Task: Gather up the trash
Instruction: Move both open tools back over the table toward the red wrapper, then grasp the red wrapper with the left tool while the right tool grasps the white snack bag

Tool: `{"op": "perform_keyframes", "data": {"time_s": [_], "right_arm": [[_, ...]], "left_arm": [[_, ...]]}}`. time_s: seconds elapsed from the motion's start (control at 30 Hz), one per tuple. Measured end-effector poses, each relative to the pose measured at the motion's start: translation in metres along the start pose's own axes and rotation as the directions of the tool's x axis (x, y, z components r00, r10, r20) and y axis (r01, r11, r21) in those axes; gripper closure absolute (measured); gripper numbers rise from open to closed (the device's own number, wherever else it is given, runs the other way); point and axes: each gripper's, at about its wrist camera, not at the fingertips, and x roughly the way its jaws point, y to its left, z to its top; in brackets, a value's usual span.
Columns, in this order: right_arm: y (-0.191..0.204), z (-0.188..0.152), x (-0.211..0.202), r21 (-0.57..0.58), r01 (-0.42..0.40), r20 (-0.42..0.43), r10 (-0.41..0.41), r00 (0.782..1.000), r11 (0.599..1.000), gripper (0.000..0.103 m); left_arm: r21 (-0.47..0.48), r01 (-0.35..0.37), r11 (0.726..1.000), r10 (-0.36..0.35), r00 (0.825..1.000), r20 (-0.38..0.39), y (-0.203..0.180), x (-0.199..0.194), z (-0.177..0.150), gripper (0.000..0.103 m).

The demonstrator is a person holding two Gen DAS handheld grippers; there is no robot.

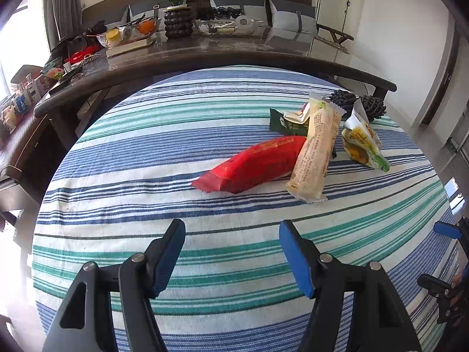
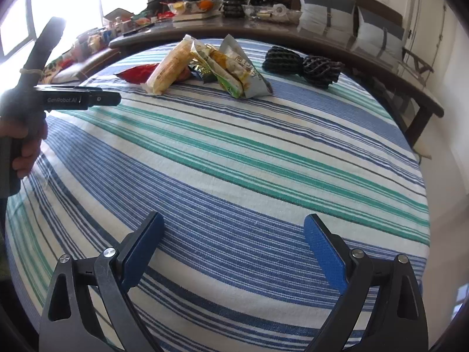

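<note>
Both sets of jaws stand apart with nothing between them, just hovering over the blue, teal and white striped woven tablecloth (image 1: 146, 152). The left gripper (image 1: 231, 228) has black plastic arms with blue textured pads, open fairly wide, touching nothing. The right gripper (image 2: 234, 223) looks the same and is spread about as wide, also empty. The trash sits in a heap toward the far side of the cloth, well apart from both grippers. Left to right in the left wrist view: a glossy red plastic snack wrapper (image 1: 255, 164), long and puffy, with a cream crinkly wrapper printed with small text (image 1: 315, 149) leaning across its right end, a small dark green packet (image 1: 278, 121) behind those, then a crumpled yellow and green foil bag (image 1: 363, 143). Behind the pile sit two black foam mesh sleeves (image 1: 359, 102), bunched up and knobbly. A hand (image 2: 27, 146) grips the left tool's handle.
</note>
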Motion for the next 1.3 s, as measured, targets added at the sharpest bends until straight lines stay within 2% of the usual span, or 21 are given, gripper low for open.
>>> {"op": "perform_keyframes", "data": {"time_s": [0.13, 0.37, 0.53, 0.57, 0.6, 0.63, 0.73, 0.8, 0.87, 1.0, 1.07, 1.13, 1.23, 1.27, 1.3], "right_arm": [[0.000, -0.001, 0.000, 0.004, 0.000, 0.005, 0.000, 1.000, 1.000, 0.006], [0.000, 0.000, 0.001, 0.006, -0.005, 0.000, 0.005, 1.000, 1.000, 0.004], [0.000, 0.000, 0.002, 0.007, -0.004, -0.001, 0.004, 1.000, 1.000, 0.003], [0.000, 0.000, 0.002, 0.007, -0.005, -0.001, 0.005, 1.000, 1.000, 0.003], [0.000, 0.000, 0.002, 0.007, -0.004, -0.001, 0.005, 1.000, 1.000, 0.003], [0.000, 0.000, 0.002, 0.007, -0.004, -0.001, 0.004, 1.000, 1.000, 0.003], [0.001, 0.000, 0.002, 0.007, -0.004, -0.001, 0.004, 1.000, 1.000, 0.003], [0.001, 0.000, 0.002, 0.007, -0.004, -0.001, 0.004, 1.000, 1.000, 0.003], [0.001, 0.000, 0.002, 0.006, -0.004, -0.001, 0.004, 1.000, 1.000, 0.003], [0.001, 0.000, 0.002, 0.007, -0.004, -0.002, 0.004, 1.000, 1.000, 0.003], [0.001, 0.000, 0.002, 0.007, -0.004, -0.001, 0.004, 1.000, 1.000, 0.003], [0.001, 0.000, 0.002, 0.007, -0.004, -0.002, 0.004, 1.000, 1.000, 0.003], [0.001, 0.000, 0.002, 0.007, -0.004, -0.002, 0.004, 1.000, 1.000, 0.002], [0.001, 0.000, 0.002, 0.007, -0.004, -0.002, 0.004, 1.000, 1.000, 0.002], [0.001, 0.001, 0.002, 0.007, -0.004, -0.002, 0.004, 1.000, 1.000, 0.002]], "left_arm": [[0.060, 0.028, 0.998, -0.027, 1.000, -0.015, 0.004, 0.020, 0.014, 0.035], [0.184, 0.091, 0.979, -0.093, 0.996, 0.006, -0.019, 0.030, 0.025, 0.035], [0.255, 0.092, 0.963, -0.100, 0.995, 0.019, -0.033, 0.031, 0.028, 0.035], [0.258, 0.095, 0.961, -0.105, 0.994, 0.024, -0.034, 0.029, 0.027, 0.039], [0.260, 0.106, 0.960, -0.118, 0.993, 0.028, -0.034, 0.027, 0.025, 0.047], [0.256, 0.139, 0.956, -0.149, 0.989, 0.016, -0.033, 0.025, 0.023, 0.050], [0.270, 0.273, 0.923, -0.263, 0.962, -0.075, -0.037, 0.017, 0.011, 0.049], [0.308, 0.260, 0.915, -0.252, 0.965, -0.066, -0.042, 0.007, 0.005, 0.044], [0.297, 0.228, 0.927, -0.232, 0.972, -0.025, -0.040, 0.000, 0.008, 0.039], [0.151, 0.266, 0.952, -0.273, 0.962, 0.024, -0.021, 0.005, 0.035, 0.039], [0.129, 0.288, 0.949, -0.291, 0.957, 0.005, -0.022, 0.017, 0.045, 0.039], [0.146, 0.299, 0.943, -0.298, 0.954, -0.025, -0.030, 0.029, 0.049, 0.039], [0.160, 0.344, 0.925, -0.340, 0.939, -0.057, -0.039, 0.037, 0.048, 0.042], [0.160, 0.359, 0.920, -0.353, 0.933, -0.065, -0.041, 0.038, 0.047, 0.066], [0.163, 0.364, 0.917, -0.355, 0.931, -0.080, -0.043, 0.040, 0.045, 0.084]]}}
